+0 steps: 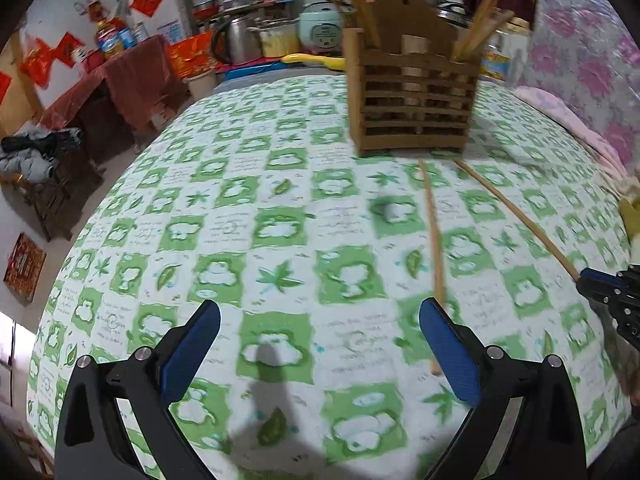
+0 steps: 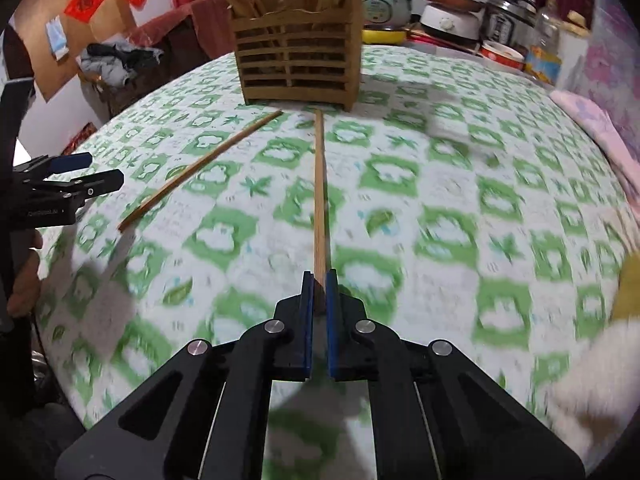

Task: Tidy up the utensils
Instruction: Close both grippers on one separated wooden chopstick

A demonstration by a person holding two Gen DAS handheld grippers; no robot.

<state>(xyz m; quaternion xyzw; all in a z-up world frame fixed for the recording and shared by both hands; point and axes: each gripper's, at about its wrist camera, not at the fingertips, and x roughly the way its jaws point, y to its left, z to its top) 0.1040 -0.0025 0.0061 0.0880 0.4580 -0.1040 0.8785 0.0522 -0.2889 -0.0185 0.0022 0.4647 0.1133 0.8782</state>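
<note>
Our right hand-held gripper (image 2: 319, 280) is clenched on the near end of a chopstick (image 2: 319, 184), whose far tip rests on the bench (image 2: 460, 208) just before the holder (image 2: 298, 64). To do this well, we judge we should keep the grip firm, lift the tip clear of the cloth, then swing the stick upright over a holder compartment. Our left hand-held gripper (image 1: 320, 334) hangs released and empty; a second chopstick (image 1: 434, 240) lies just ahead of its right finger, pointing at the holder.
</note>
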